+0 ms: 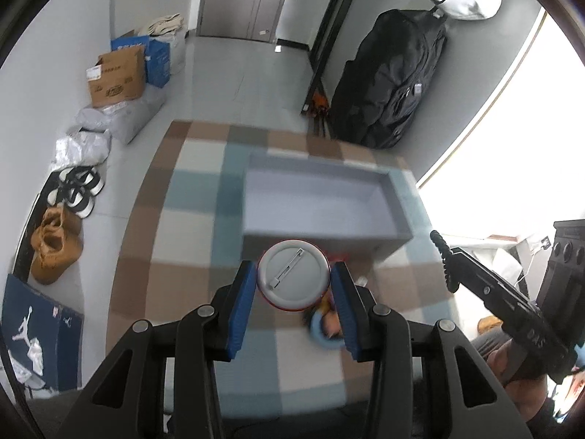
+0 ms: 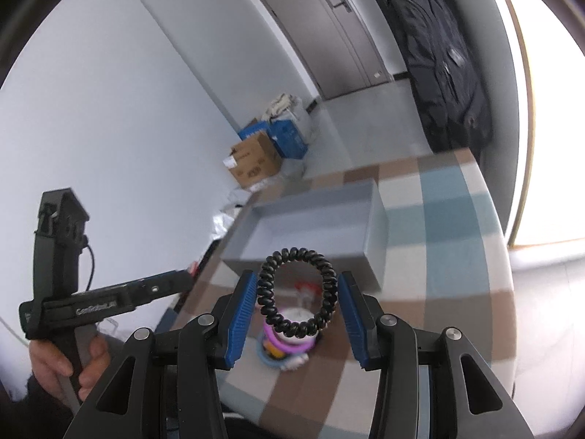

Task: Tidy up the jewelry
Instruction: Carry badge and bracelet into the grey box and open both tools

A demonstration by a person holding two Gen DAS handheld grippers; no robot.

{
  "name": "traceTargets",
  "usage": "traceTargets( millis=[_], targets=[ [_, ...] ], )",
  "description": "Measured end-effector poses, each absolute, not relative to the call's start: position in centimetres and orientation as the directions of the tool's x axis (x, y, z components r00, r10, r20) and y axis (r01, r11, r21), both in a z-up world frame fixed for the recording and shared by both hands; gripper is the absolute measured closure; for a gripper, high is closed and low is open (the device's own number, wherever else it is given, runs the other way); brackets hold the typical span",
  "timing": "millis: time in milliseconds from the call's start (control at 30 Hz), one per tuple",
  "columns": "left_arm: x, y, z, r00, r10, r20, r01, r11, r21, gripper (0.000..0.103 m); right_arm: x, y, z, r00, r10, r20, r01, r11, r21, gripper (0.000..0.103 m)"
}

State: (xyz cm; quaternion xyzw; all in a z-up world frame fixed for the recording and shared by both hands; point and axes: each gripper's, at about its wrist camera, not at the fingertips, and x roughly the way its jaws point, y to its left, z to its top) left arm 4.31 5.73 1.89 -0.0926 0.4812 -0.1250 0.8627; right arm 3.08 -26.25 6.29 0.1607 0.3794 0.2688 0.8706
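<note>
My left gripper [image 1: 294, 278] is shut on a round pin badge [image 1: 292, 274], its white back and pin clasp facing the camera, held above the checked table. Behind it lies an open grey box [image 1: 318, 197]. The right gripper [image 2: 297, 292] is shut on a black coiled hair tie [image 2: 297, 292], lifted above a small heap of trinkets [image 2: 289, 344] with a purple ring and a light blue ring. The grey box [image 2: 310, 226] sits just beyond. In the left wrist view, part of that heap [image 1: 325, 325] shows under the badge.
The checked blue, brown and white cloth [image 1: 175, 226] covers the table. On the floor at left are cardboard boxes [image 1: 117, 77], bags and shoes [image 1: 76, 186]. A black coat [image 1: 395, 77] hangs by the wall. A hand [image 2: 65, 366] holds the other gripper's handle.
</note>
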Motion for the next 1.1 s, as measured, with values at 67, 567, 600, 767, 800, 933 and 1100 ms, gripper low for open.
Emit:
traceTargets(
  millis=[67, 567, 600, 767, 800, 933, 1100],
  targets=[
    [4.4, 5.4, 1.9, 0.504, -0.318, -0.803, 0.135, 0.947, -0.291, 0.066, 4.0, -26.1, 7.2, 0.57, 0.596, -0.566, -0.357, 0.799, 0.483, 0.059],
    [11.4, 3.6, 0.8, 0.449, -0.358, -0.819, 0.182, 0.934, -0.309, 0.066, 12.9, -23.4, 6.7, 0.513, 0.607, -0.607, -0.433, 0.794, 0.428, 0.059],
    [11.6, 3.6, 0.6, 0.443, -0.361, -0.821, 0.179, 0.933, -0.313, 0.066, 13.2, -23.2, 6.2, 0.504, 0.607, -0.614, -0.436, 0.793, 0.425, 0.059],
    [12.6, 3.6, -0.5, 0.403, -0.381, -0.832, 0.162, 0.925, -0.345, 0.066, 14.4, -22.8, 4.3, 0.466, 0.607, -0.643, -0.419, 0.792, 0.445, 0.059],
    [12.7, 3.6, -0.7, 0.397, -0.382, -0.835, 0.162, 0.924, -0.346, 0.066, 14.6, -22.8, 4.0, 0.461, 0.606, -0.648, -0.411, 0.793, 0.449, 0.059],
    [12.9, 3.4, -1.5, 0.379, -0.39, -0.839, 0.165, 0.921, -0.353, 0.066, 15.1, -23.0, 3.1, 0.436, 0.615, -0.657, -0.397, 0.787, 0.473, 0.06],
    [13.0, 2.6, -1.7, 0.367, -0.396, -0.842, 0.179, 0.918, -0.353, 0.066, 15.4, -23.2, 2.6, 0.421, 0.613, -0.669, -0.386, 0.788, 0.48, 0.06]
  ],
)
